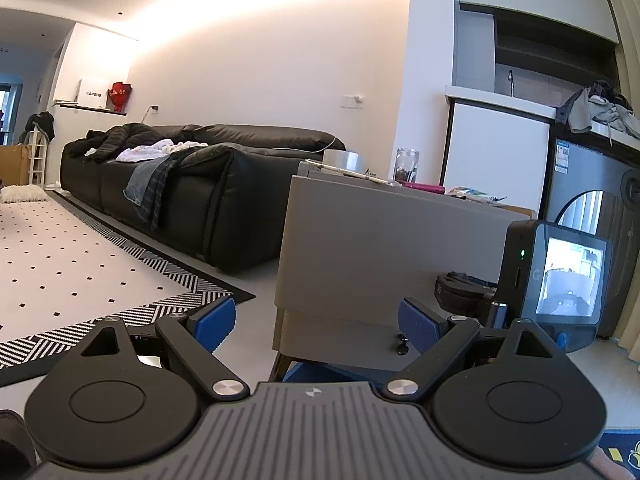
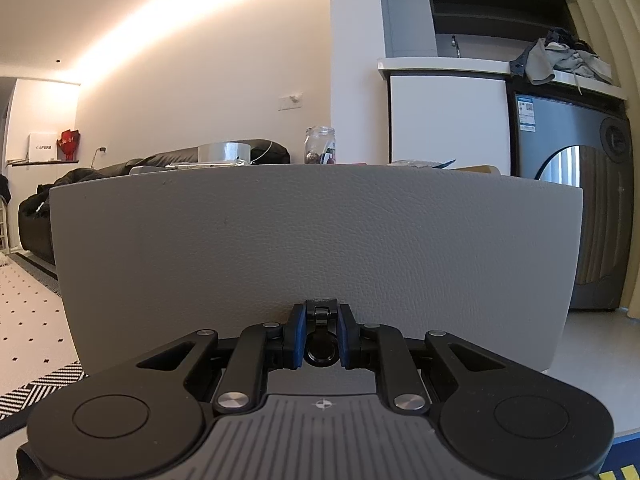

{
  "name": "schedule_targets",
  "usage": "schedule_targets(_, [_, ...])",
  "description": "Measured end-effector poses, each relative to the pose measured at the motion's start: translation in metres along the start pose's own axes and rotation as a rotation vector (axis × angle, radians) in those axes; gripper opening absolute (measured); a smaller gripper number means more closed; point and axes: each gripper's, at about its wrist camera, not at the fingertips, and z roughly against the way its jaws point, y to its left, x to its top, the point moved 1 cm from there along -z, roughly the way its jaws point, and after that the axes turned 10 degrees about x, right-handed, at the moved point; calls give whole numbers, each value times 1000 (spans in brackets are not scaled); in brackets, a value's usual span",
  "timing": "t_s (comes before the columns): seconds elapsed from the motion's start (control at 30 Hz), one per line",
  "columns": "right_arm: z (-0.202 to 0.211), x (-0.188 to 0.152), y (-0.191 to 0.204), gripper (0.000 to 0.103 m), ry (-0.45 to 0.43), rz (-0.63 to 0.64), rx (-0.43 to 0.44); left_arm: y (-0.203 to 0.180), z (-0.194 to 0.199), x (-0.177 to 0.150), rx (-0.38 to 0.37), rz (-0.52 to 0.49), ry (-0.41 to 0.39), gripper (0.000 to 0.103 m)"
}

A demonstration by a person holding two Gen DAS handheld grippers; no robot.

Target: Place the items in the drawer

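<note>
A grey leather-covered cabinet stands low on the floor; its drawer front (image 2: 312, 240) fills the right wrist view. My right gripper (image 2: 321, 340) is shut on the drawer's black ring pull (image 2: 321, 350), blue pads on either side of it. In the left wrist view my left gripper (image 1: 316, 322) is open and holds nothing, low beside the cabinet (image 1: 372, 240), whose black pull (image 1: 401, 345) hangs just inside the right finger. On the cabinet top lie a glass jar (image 1: 407, 165), a tape roll (image 1: 342, 159), a pink item (image 1: 426, 188) and a packet (image 1: 476, 194).
A black sofa (image 1: 192, 184) with clothes runs along the wall at left. A white dotted rug with a striped border (image 1: 80, 264) covers the floor. The right gripper's camera body (image 1: 560, 276) sits close at right. A washing machine (image 2: 576, 208) stands behind.
</note>
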Motion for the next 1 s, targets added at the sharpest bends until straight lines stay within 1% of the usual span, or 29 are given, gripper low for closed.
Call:
schedule_targets(0.5, [-5, 2, -2, 18, -3, -20, 6, -7, 5, 1, -14, -15, -21, 92])
schedule_targets(1.0, [-14, 2, -2, 18, -8, 2, 2, -12, 8, 4, -21, -15, -30, 92])
